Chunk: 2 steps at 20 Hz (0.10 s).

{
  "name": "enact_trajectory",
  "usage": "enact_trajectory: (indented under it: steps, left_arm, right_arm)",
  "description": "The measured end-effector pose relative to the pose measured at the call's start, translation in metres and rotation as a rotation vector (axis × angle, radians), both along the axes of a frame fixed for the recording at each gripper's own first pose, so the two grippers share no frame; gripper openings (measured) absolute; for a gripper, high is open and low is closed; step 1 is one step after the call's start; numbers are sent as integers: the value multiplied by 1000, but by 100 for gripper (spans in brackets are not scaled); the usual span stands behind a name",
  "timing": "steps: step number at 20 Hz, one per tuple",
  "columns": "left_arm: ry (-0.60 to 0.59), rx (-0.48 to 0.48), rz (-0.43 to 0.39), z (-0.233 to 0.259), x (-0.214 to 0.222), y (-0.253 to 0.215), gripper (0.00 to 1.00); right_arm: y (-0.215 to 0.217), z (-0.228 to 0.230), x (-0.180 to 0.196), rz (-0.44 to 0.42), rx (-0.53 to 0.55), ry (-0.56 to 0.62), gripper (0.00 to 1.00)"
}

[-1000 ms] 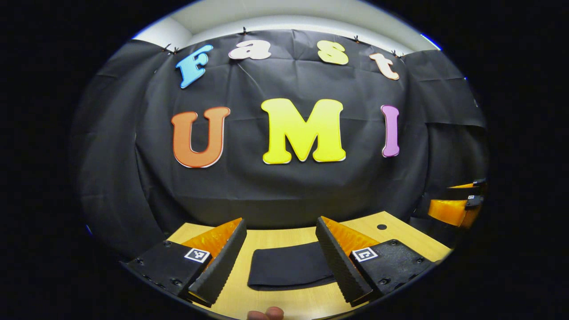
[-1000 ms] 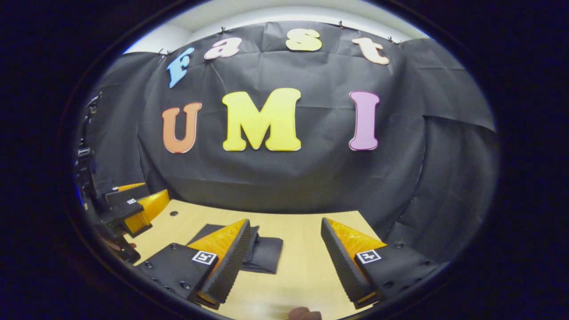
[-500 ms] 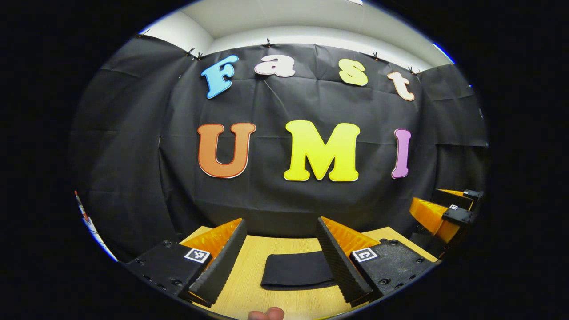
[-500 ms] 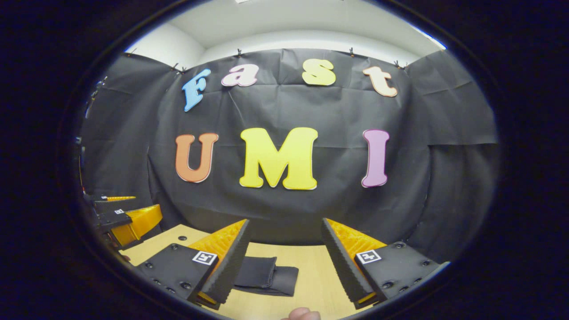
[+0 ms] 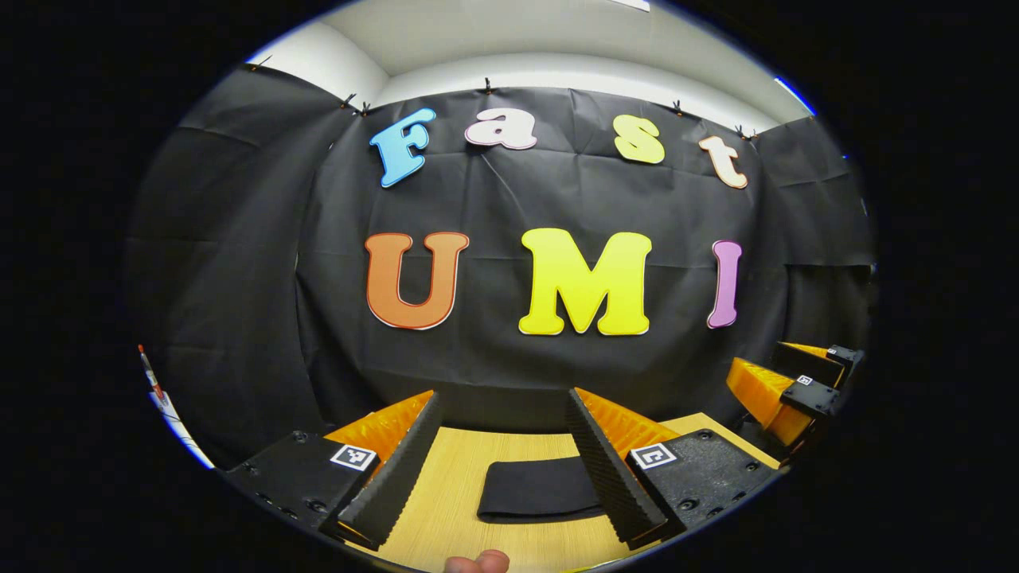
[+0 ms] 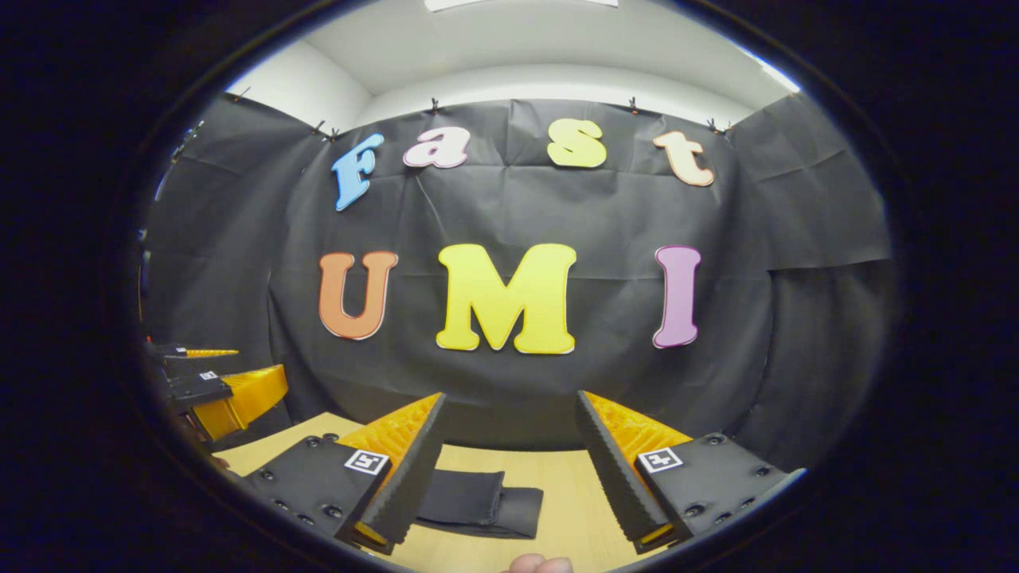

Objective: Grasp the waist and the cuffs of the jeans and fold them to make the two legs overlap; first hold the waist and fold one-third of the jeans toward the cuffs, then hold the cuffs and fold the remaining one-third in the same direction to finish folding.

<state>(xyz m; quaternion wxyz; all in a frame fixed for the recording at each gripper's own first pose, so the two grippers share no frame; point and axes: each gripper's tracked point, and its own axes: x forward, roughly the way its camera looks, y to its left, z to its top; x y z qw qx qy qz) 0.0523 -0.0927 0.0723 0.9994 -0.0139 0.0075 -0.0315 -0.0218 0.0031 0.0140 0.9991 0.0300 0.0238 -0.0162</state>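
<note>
The dark jeans (image 5: 535, 490) lie folded into a flat compact stack on the wooden table (image 5: 446, 501). In the left gripper view my left gripper (image 5: 503, 465) hangs open above the table, the stack showing between its fingers, untouched. In the right gripper view the same jeans (image 6: 486, 503) rest low and left of centre, partly behind the left finger. My right gripper (image 6: 509, 469) is open and holds nothing. The right gripper (image 5: 788, 386) shows at the far right of the left gripper view. The left gripper (image 6: 215, 386) shows at the far left of the right gripper view.
A person's fingertip (image 5: 476, 562) shows at the bottom edge of the left gripper view, and another fingertip (image 6: 537, 564) at the bottom of the right gripper view. The black cloth wall stands close behind the table's far edge. A small dark hole (image 6: 328, 436) marks the tabletop.
Both grippers have lifted and tilted up: the wall and ceiling fill more of each view, and the folded jeans and table have slid lower. The jeans stay put.
</note>
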Motion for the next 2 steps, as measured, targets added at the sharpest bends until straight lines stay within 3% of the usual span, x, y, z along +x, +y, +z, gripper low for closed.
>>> enact_trajectory:
  steps: [2]
  left_arm:
    - [-6, 3, 1, 1, 2, 0, 100]
  right_arm:
    - [2, 0, 2, 0, -5, -6, 94]
